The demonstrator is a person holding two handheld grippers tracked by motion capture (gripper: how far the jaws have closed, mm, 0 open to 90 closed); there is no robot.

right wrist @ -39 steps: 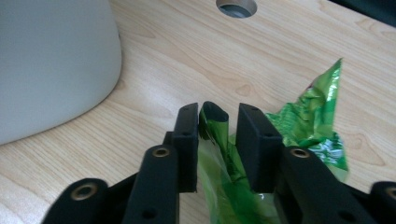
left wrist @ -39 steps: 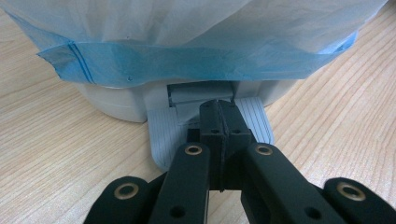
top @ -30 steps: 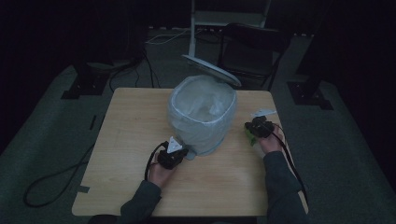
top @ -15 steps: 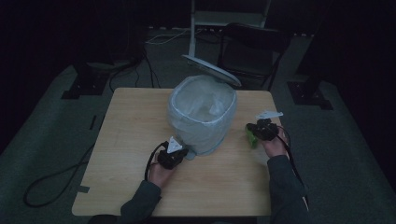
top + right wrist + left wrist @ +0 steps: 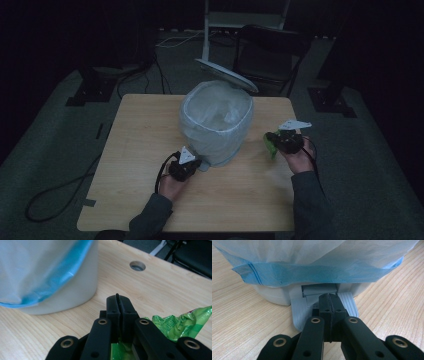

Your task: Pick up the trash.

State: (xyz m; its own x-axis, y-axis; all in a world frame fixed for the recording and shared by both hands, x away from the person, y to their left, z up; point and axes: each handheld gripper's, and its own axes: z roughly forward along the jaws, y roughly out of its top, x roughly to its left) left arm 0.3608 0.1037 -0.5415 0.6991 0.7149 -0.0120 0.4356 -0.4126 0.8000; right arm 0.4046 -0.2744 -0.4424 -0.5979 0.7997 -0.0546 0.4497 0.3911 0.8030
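On the counter (image 5: 140,150), a pedal bin (image 5: 216,125) lined with a blue bag (image 5: 317,272) is standing near the middle with its lid (image 5: 226,81) tipped up behind the rim. At the bin's near foot, the left tongs (image 5: 192,165) are resting closed, with nothing between the jaws, their tips pressing on the grey pedal (image 5: 302,310), which is presumably what is keeping the lid raised. To the bin's right, the right tongs (image 5: 271,138) are closed on a crumpled green wrapper (image 5: 185,322), which is hanging beside and below the jaws, clear of the wood. What the coming move is turning on is this: the bin's open mouth (image 5: 218,107) is lying to the left of the wrapper, and higher than it, with the bin's wall standing between the two. The right hand (image 5: 295,155) is the nearer one and the one carrying the load, so it is probably going to have to rise above the rim and cross leftward over the opening before letting go, while the left hand (image 5: 172,185) is staying down on the pedal.
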